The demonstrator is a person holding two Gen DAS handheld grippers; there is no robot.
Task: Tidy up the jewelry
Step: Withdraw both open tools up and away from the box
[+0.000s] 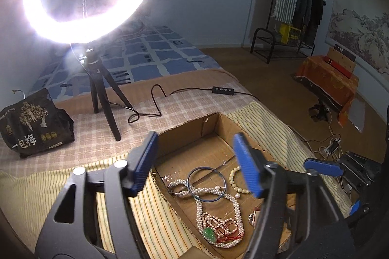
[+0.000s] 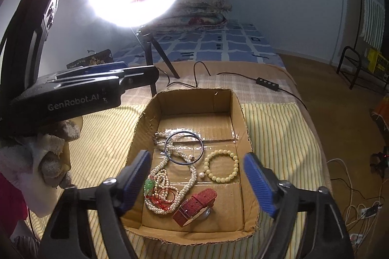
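Evidently the right gripper (image 2: pixel 197 176) hung nearest, fingers spread and empty, over the pearl necklace (image 2: pixel 167 176) lengthwise by the cardboard box's (image 2: pixel 239 113) left wall; the left gripper (image 1: pixel 194 164) also gaped.

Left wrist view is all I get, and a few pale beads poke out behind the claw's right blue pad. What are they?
Observer: They belong to a yellow bead bracelet, a complete loop lying flat in the cardboard box.
Visitor: Is that pad hiding anything else?
Observer: Yes, a red-strapped watch lies at the near end of the box, beside the pearl necklace.
Visitor: And what is behind the lamp's glare?
Observer: Floral pillows are stacked at the far end of the bed, behind the ring light.
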